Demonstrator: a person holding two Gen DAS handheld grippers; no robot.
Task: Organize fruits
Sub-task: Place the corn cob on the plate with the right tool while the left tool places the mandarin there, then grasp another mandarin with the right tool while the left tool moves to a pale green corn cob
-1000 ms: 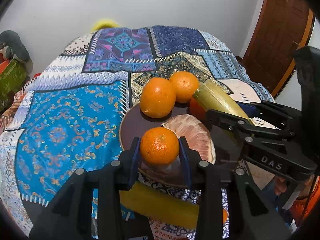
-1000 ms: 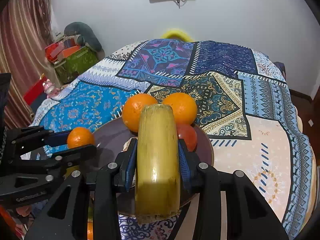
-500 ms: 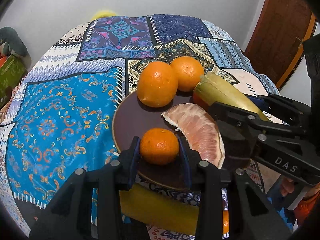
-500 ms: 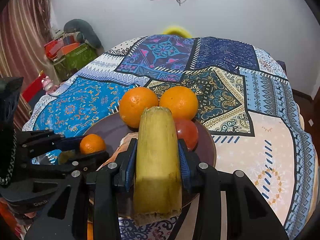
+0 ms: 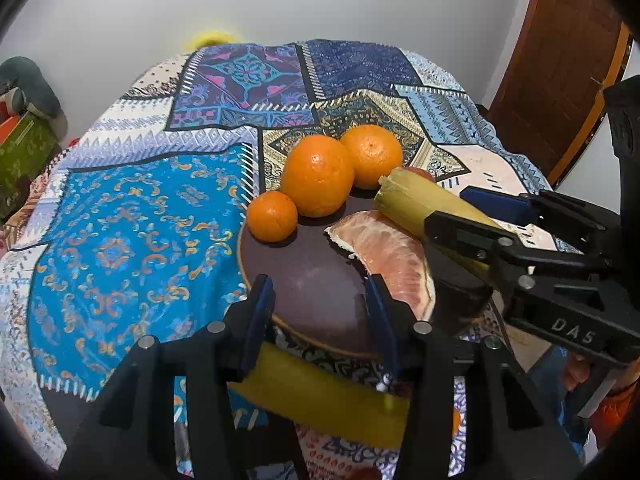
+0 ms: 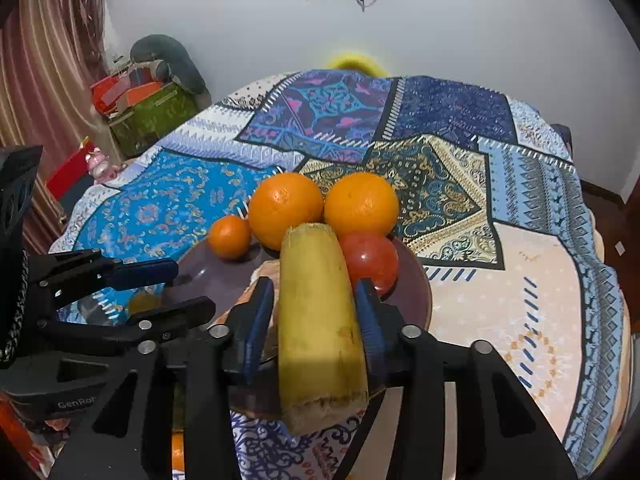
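Note:
A dark brown plate (image 5: 304, 280) (image 6: 224, 280) holds two big oranges (image 5: 318, 176) (image 6: 286, 208), a small mandarin (image 5: 272, 216) (image 6: 229, 237), a pink pomelo wedge (image 5: 388, 256) and a red tomato (image 6: 370, 258). My left gripper (image 5: 320, 300) (image 6: 160, 288) is open and empty over the plate's near rim. My right gripper (image 6: 316, 296) (image 5: 476, 216) is shut on a yellow-green cut stalk piece (image 6: 320, 320) (image 5: 424, 204), held above the plate beside the tomato.
The patchwork tablecloth (image 5: 132, 220) covers the round table. A yellow fruit (image 5: 320, 400) lies under the left gripper by the near table edge. A wooden door (image 5: 560, 60) stands right; boxes (image 6: 152, 112) stand back left.
My left gripper let go of the mandarin and pulled back; the mandarin now rests on the plate next to the big orange. The right gripper still holds the stalk piece.

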